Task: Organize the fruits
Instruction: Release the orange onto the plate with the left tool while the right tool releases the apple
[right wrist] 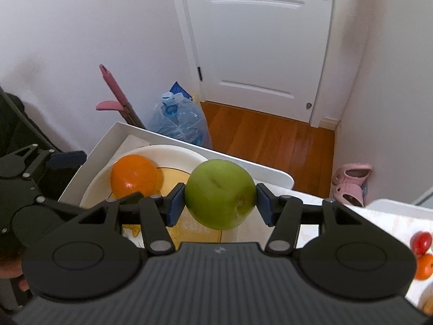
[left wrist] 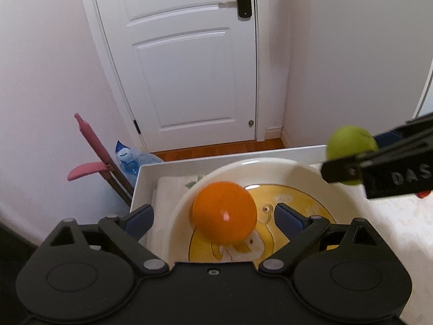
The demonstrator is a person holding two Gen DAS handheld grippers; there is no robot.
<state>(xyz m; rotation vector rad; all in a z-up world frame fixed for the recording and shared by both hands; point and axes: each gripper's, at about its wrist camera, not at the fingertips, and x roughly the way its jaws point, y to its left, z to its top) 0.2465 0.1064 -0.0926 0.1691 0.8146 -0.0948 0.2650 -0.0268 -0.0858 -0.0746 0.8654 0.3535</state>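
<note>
Blue pads of the left gripper [left wrist: 213, 218] stand wide apart, and the orange [left wrist: 224, 212] sits between them in the lower middle of the left wrist view, clear of both pads and resting in the white bowl [left wrist: 319, 178]. That gripper angles downward over the bowl's near rim. The bowl has a yellow cartoon print on its bottom and stands on the white worktop [left wrist: 151, 168], on a pale cloth.

In the right wrist view, the right gripper [right wrist: 220, 203] is partly closed on the green apple [right wrist: 220, 193], both blue pads pressing its sides at the middle of the frame. It holds the apple in the air above the bowl's right-hand edge, also pointing steeply down. From the left wrist view the same apple shows at the right edge, pinched by the black fingers.

At the lower right of the right wrist view lie a small red fruit [right wrist: 420, 241] and another orange fruit [right wrist: 425, 266] on the worktop. Beyond the worktop's far edge are a blue water bottle [right wrist: 180, 119], a pink-handled tool [right wrist: 116, 92] leaning on the wall, and a white door [right wrist: 259, 40].
</note>
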